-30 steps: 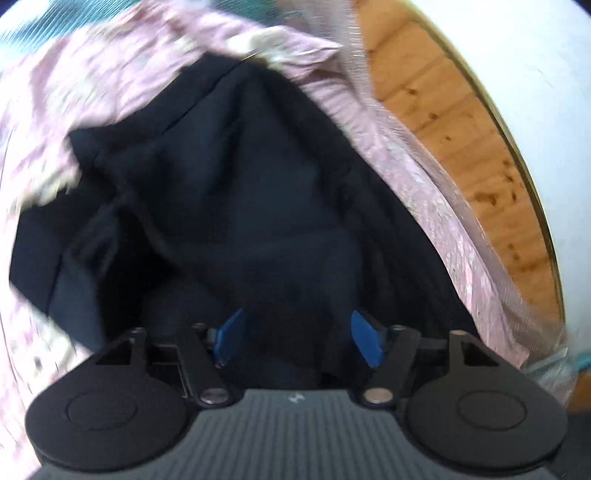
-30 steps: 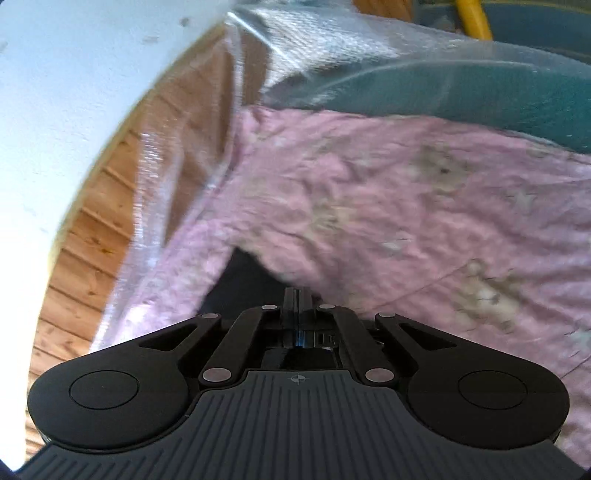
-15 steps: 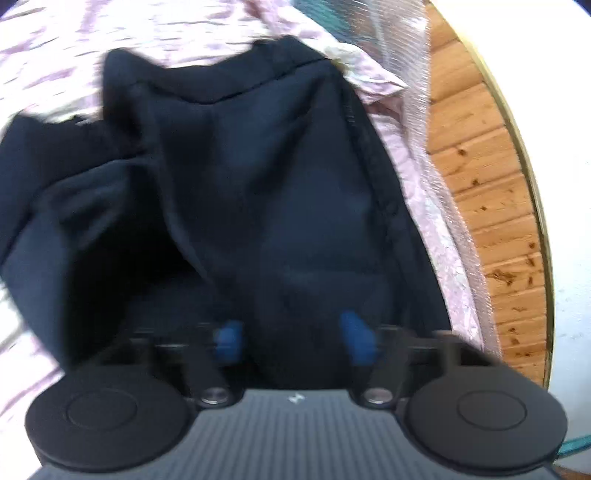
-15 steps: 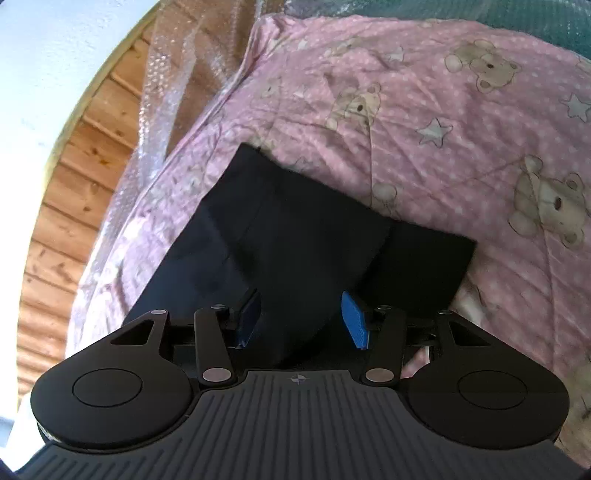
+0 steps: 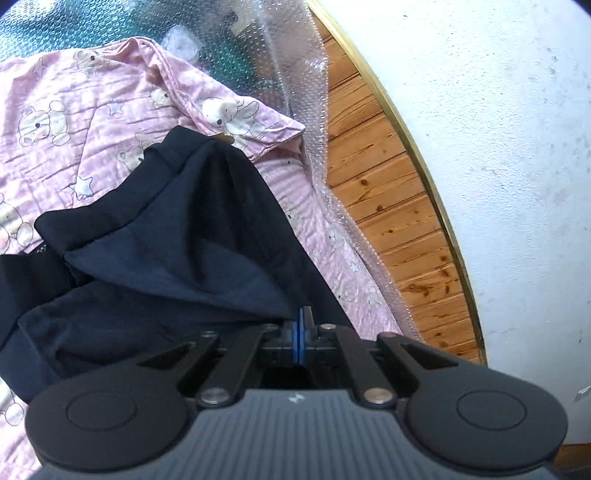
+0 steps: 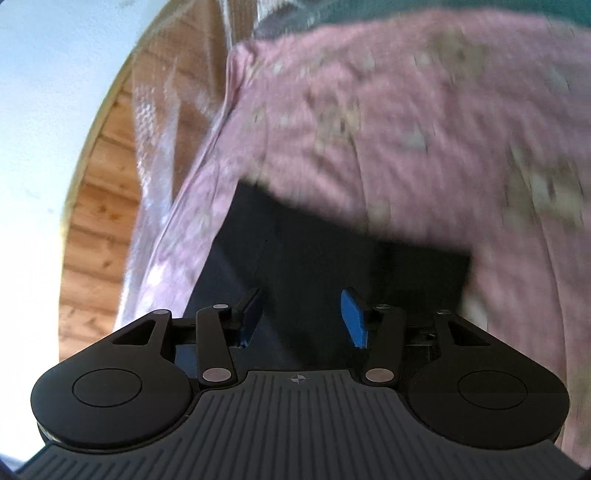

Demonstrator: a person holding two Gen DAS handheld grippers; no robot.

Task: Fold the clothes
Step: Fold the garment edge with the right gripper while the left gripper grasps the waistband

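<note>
Left gripper: its blue pads are pressed flat together, and an edge of the dark navy garment runs into the pinch point, so the jaws are clamped on a fold of that cloth. From the pinch the fabric rises in a taut ridge away from the gripper and drapes down on both sides. The rest of the garment lies crumpled to the left of the ridge, with a loose flap overlapping a lower layer.

Right gripper: its blue pads stand well apart, jaws spread. The dark garment lies below and between them, but the pads do not press on it. This view is blurred, so finer contact cannot be judged.

Beneath the garment in both views lies a pink sheet printed with bears and stars, wrinkled, with one corner turned over near the garment's far end. The same sheet fills the upper right of the right wrist view.

A strip of clear bubble wrap runs along the sheet's edge. Beside it is a wooden plank panel, bordered by a thin yellow trim, and past that a white wall. A teal surface shows beyond the sheet at top left.
</note>
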